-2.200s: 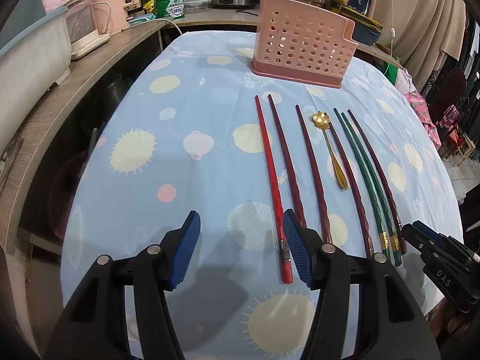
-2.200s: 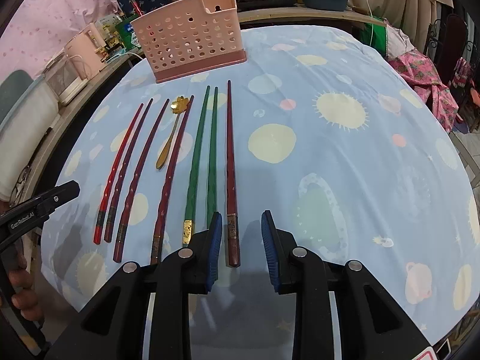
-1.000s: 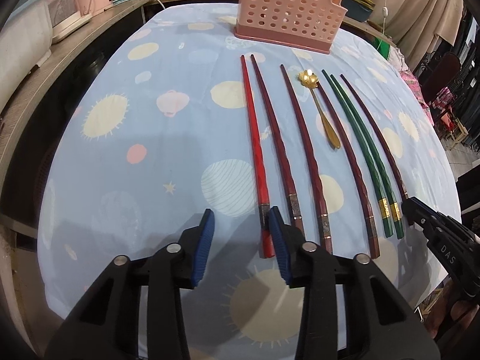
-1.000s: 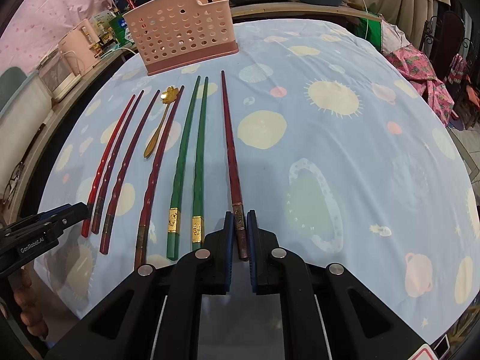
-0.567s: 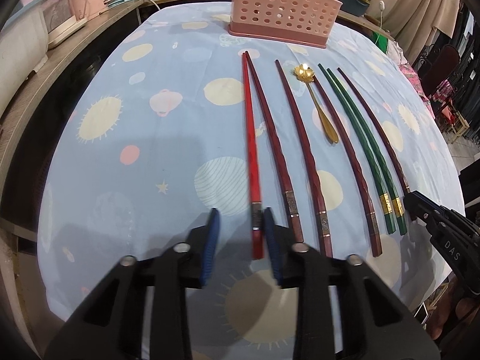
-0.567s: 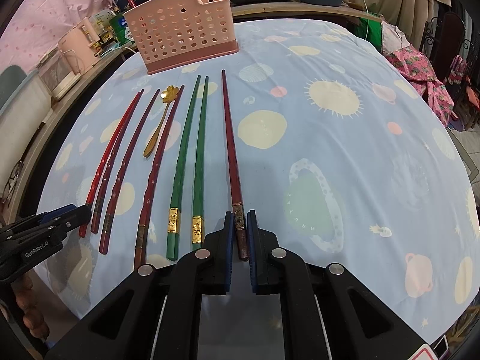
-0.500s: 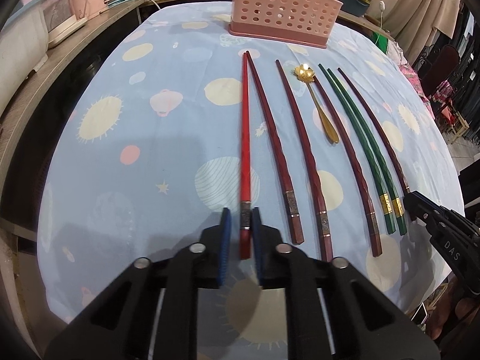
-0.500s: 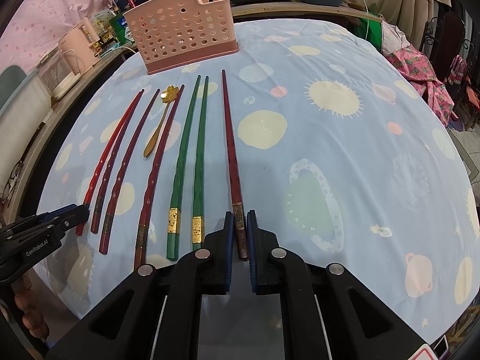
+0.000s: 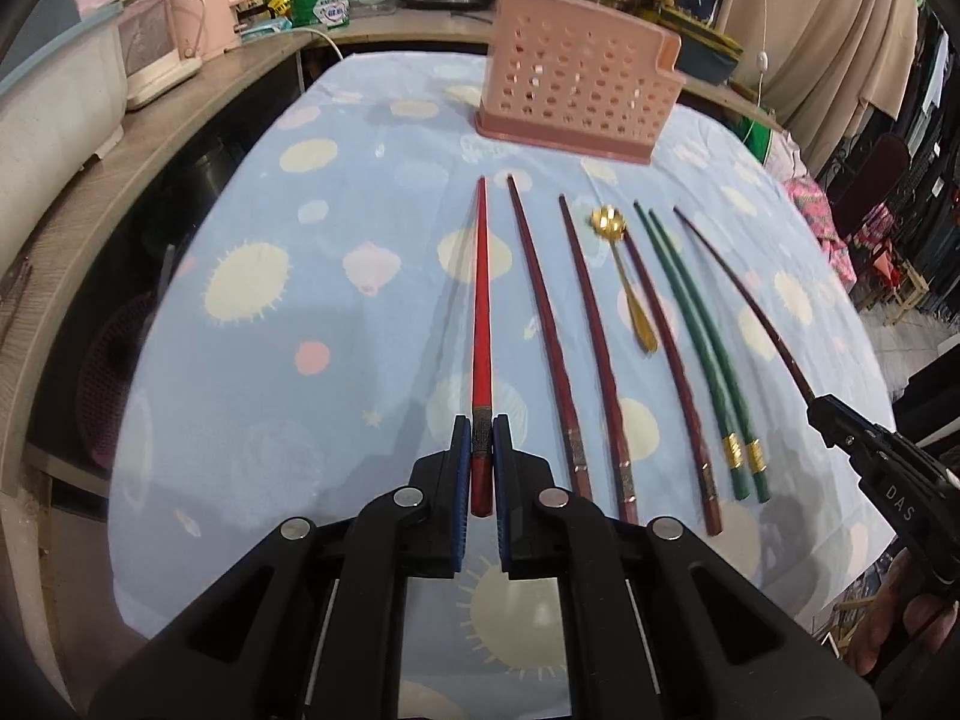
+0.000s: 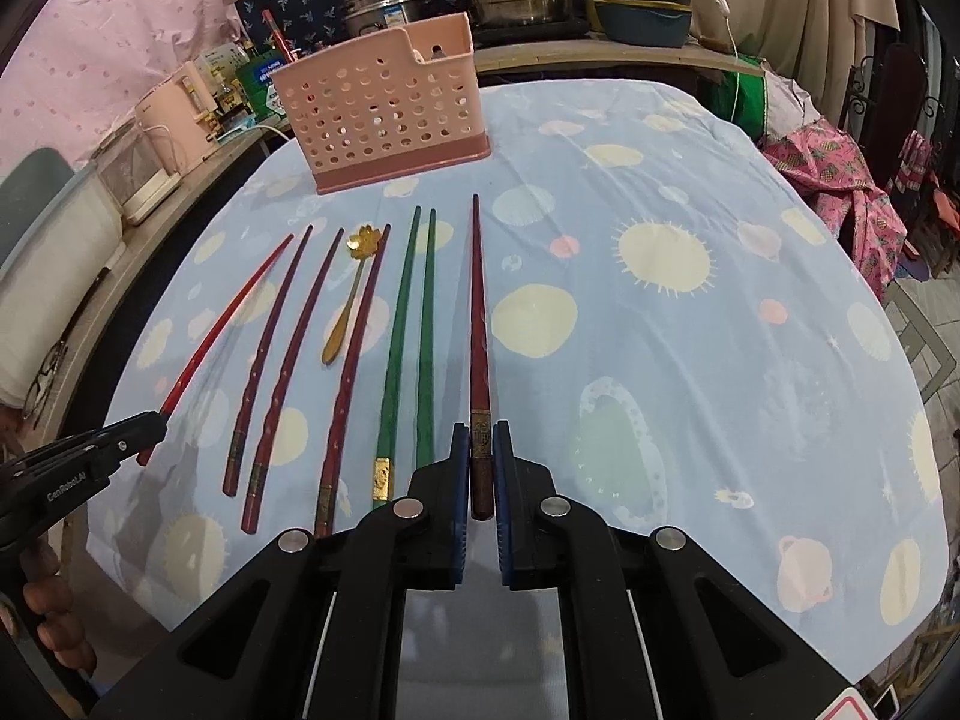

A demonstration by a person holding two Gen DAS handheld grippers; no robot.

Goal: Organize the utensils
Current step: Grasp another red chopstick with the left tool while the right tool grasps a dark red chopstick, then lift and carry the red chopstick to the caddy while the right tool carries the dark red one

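Pickup step in hand: left gripper [image 9: 481, 450] clamps the bright red chopstick [image 9: 480, 300], right gripper [image 10: 480, 456] clamps the dark red chopstick [image 10: 477, 324], both by their near ends. Next move, by judgement, calls for carrying both to the pink basket [image 10: 384, 114] at 12 o'clock; 5 chopsticks and 1 gold spoon [image 10: 348, 300] lie between.

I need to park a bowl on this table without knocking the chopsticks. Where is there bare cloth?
The tablecloth is bare right of the dark red chopstick held by the right gripper, and left of the red chopstick in the left gripper. Crowded: the row between them, up to the pink basket.
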